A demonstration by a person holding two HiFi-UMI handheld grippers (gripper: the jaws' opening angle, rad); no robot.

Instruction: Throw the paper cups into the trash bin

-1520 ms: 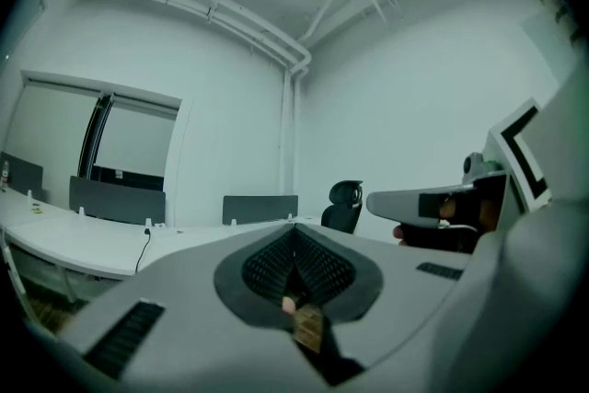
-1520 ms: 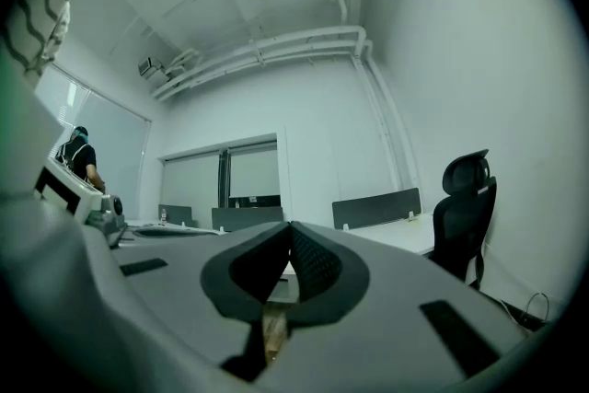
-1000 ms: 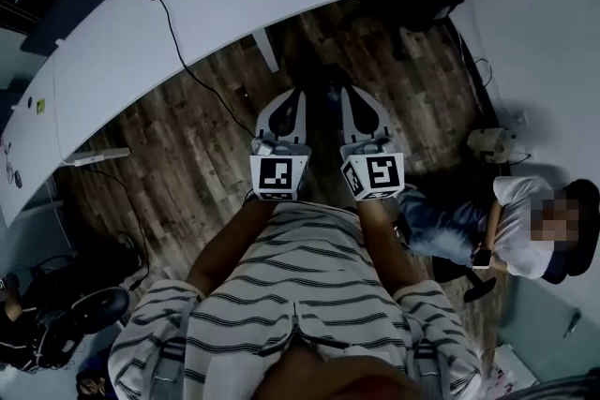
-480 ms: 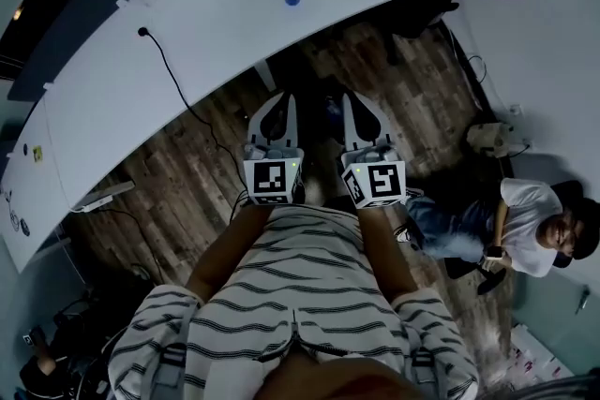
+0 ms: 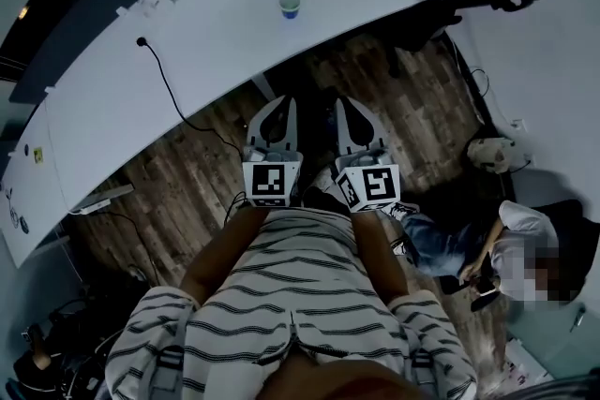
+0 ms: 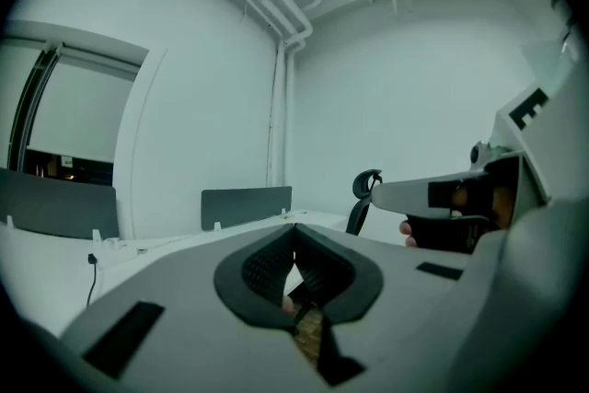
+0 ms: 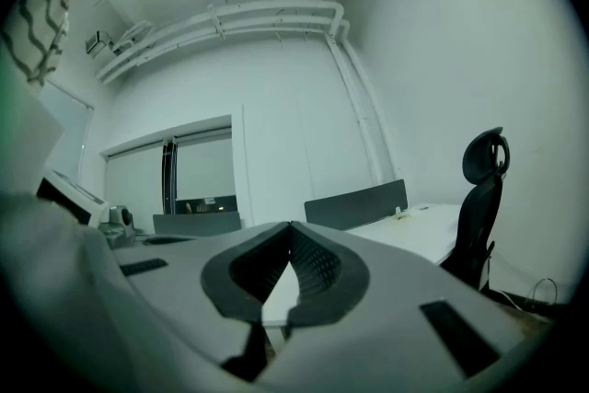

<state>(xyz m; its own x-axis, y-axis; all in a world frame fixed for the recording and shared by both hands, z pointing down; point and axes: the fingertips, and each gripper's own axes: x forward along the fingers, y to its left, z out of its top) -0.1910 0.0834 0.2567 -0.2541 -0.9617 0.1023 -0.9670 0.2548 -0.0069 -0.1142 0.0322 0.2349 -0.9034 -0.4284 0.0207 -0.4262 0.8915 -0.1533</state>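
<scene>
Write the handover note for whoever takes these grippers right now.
Left gripper: shut, empty.
Right gripper: shut, empty.
Both are side by side over the floor, short of the table.
Cup: upright on the table ahead, untouched; only one shows.
Trash bin: in no view.
Done: nothing.
Left: reach the table, grip the cup, find the bin, drop the cup in.
</scene>
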